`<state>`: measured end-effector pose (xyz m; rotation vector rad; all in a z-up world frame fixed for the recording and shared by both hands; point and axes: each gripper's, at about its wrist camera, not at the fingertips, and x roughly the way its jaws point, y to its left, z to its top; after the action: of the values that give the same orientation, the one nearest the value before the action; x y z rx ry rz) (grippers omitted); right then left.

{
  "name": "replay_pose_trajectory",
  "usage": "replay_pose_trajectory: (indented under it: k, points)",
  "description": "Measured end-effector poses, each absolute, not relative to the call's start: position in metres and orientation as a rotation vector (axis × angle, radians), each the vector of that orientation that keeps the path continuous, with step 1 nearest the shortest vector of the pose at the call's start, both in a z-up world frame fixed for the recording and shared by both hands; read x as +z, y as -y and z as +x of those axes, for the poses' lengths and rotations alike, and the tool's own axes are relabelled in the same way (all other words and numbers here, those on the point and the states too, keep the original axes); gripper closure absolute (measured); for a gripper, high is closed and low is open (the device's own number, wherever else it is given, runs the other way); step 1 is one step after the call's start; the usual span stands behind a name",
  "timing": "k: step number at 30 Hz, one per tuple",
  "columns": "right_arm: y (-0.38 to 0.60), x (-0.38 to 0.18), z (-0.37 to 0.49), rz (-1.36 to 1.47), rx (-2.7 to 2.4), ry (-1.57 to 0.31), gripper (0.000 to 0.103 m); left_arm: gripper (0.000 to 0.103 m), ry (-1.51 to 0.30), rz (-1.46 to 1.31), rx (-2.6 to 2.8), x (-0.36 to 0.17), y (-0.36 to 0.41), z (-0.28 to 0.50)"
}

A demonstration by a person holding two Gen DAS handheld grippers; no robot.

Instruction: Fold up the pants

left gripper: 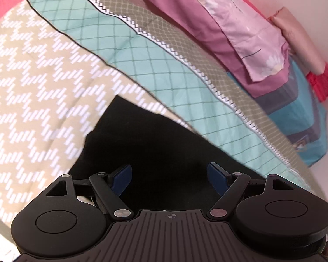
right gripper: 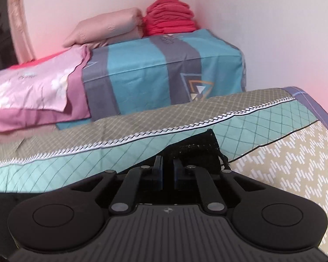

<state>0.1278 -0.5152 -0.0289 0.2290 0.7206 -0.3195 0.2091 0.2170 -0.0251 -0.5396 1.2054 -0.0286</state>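
The left gripper point(left gripper: 170, 172) is spread wide above the black fabric pants point(left gripper: 155, 144), grasping nothing. The right gripper point(right gripper: 168, 168) is clenched on the pants' edge point(right gripper: 196, 150), on the patterned quilted bedcover point(right gripper: 284, 163), at twelve o'clock. No readable writing.

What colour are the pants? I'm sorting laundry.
Black, plain; the pants show best in the left wrist view.

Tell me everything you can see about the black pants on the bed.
The black pants are a dark, matte cloth lying on the patterned bedspread. The left wrist view shows a broad flat part with straight edges and one corner, under the open left tongs. The right wrist view shows a raised edge with a stitched band and a loose cord, where the nearly shut right tongs sit.
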Motion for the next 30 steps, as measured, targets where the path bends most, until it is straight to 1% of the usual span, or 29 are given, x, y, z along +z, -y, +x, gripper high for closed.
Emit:
replay_pose_trajectory:
  k: [1, 2, 3, 4, 5, 6, 8, 9, 12, 15, 20, 23, 26, 27, 28, 29, 30]
  points:
    - [0.520, -0.037, 0.133, 0.243, -0.343, -0.750, 0.084, 0.000, -1.215, -0.529, -0.022, -0.028, -0.216, 0.207]
    - [0.524, -0.048, 0.141, 0.245, -0.371, -0.819, 0.074, 0.000, -1.225, -0.521, -0.013, -0.030, -0.216, 0.205]
    - [0.526, -0.056, 0.148, 0.224, -0.408, -0.903, 0.074, 0.000, -1.230, -0.513, -0.007, -0.031, -0.215, 0.202]
    - [0.525, -0.057, 0.147, 0.208, -0.422, -0.916, 0.074, 0.000, -1.229, -0.507, -0.005, -0.031, -0.215, 0.199]
    - [0.521, -0.049, 0.140, 0.212, -0.424, -0.875, 0.067, 0.000, -1.220, -0.498, -0.010, -0.029, -0.215, 0.195]
    - [0.517, -0.041, 0.133, 0.217, -0.430, -0.842, 0.047, 0.000, -1.207, -0.483, -0.017, -0.027, -0.215, 0.190]
    - [0.503, -0.028, 0.120, 0.194, -0.427, -0.793, 0.029, 0.000, -1.181, -0.440, -0.018, -0.023, -0.215, 0.180]
    - [0.493, -0.023, 0.117, 0.158, -0.413, -0.780, 0.031, 0.000, -1.172, -0.418, -0.016, -0.021, -0.215, 0.174]
    - [0.446, -0.009, 0.114, 0.003, -0.351, -0.739, 0.031, 0.000, -1.153, -0.381, -0.014, -0.021, -0.216, 0.155]
    - [0.372, 0.002, 0.121, -0.070, -0.065, -0.691, 0.031, 0.000, -1.148, -0.376, -0.017, -0.026, -0.219, 0.136]
    - [0.200, 0.002, 0.142, -0.214, 0.540, -0.659, 0.031, 0.000, -1.151, -0.417, -0.009, -0.035, -0.231, 0.106]
    - [0.096, -0.007, 0.145, -0.318, 0.771, -0.629, 0.030, 0.000, -1.145, -0.433, 0.015, -0.039, -0.237, 0.090]
    - [0.017, -0.025, 0.143, -0.439, 0.921, -0.579, 0.030, 0.000, -1.132, -0.437, 0.031, -0.042, -0.239, 0.077]
    - [-0.002, -0.033, 0.144, -0.486, 0.948, -0.580, 0.033, 0.000, -1.133, -0.439, 0.026, -0.044, -0.239, 0.074]
    - [-0.019, -0.042, 0.146, -0.534, 0.968, -0.579, 0.039, 0.000, -1.135, -0.438, 0.020, -0.045, -0.239, 0.072]
    - [-0.027, -0.049, 0.149, -0.568, 0.977, -0.578, 0.065, 0.000, -1.138, -0.433, 0.014, -0.047, -0.239, 0.070]
    - [-0.035, -0.050, 0.154, -0.586, 0.975, -0.589, 0.089, 0.000, -1.140, -0.425, 0.010, -0.048, -0.239, 0.069]
